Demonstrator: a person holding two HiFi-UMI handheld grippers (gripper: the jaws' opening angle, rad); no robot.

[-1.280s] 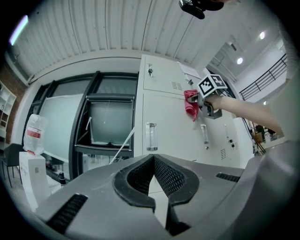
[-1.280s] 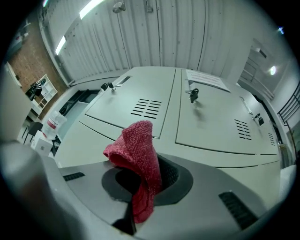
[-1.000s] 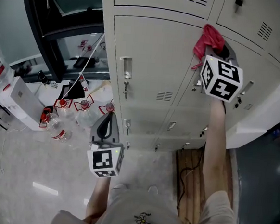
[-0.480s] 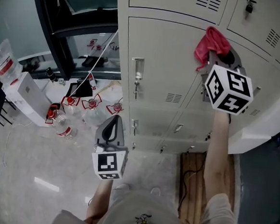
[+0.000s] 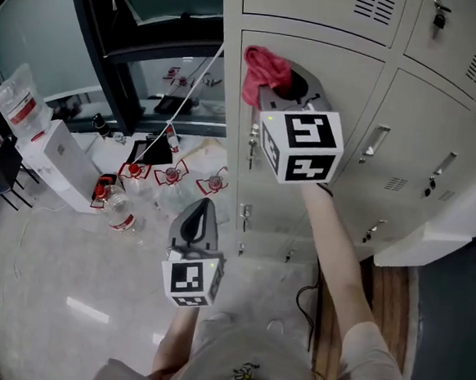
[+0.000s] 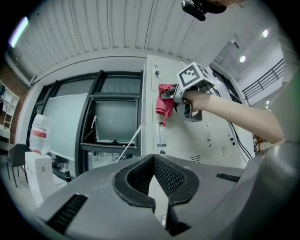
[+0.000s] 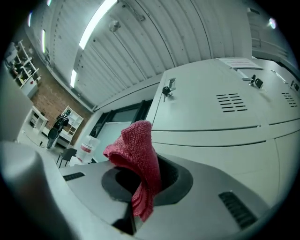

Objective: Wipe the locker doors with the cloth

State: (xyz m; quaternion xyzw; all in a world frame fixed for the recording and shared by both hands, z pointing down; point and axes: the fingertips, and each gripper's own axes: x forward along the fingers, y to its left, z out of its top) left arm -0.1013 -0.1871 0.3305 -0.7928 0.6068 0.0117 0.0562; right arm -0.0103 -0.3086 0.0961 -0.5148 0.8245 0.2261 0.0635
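**Right claw clamped on one red cloth at the locker door; left claw shut and empty**

Head view: the right claw (image 5: pixel 280 88) is raised to the grey lockers, its jaws closed on the cloth (image 5: pixel 259 67). One cloth shows, red and bunched. It juts from the jaw tips up and to the left, and appears to press on the locker door (image 5: pixel 319 208) near that door's upper left corner, just above the handle (image 5: pixel 252 141). The left claw (image 5: pixel 195 219) hangs low, well apart from the lockers and over the floor (image 5: pixel 43 268), with its jaws together. Two claws in all, each with a marker cube.

Left gripper view: the left claw (image 6: pixel 153 158) has its jaws meeting at the tips, with nothing between them. Beyond it, a hand (image 6: pixel 199 99) holds the right claw (image 6: pixel 174 99) at the locker face. The cloth (image 6: pixel 164 104) hangs there with its long axis up and down.

Right gripper view: the right claw (image 7: pixel 143 185) is clamped on the cloth (image 7: pixel 136 157). The cloth stands up out of the jaws, its long axis running along them. Its folded peak leans left and a short tail drops below the grip. Ahead lie the locker doors (image 7: pixel 225 126); two key locks (image 7: pixel 167 89) and two vent grilles (image 7: pixel 231 102) can be counted. Whether the cloth touches the door cannot be told here.
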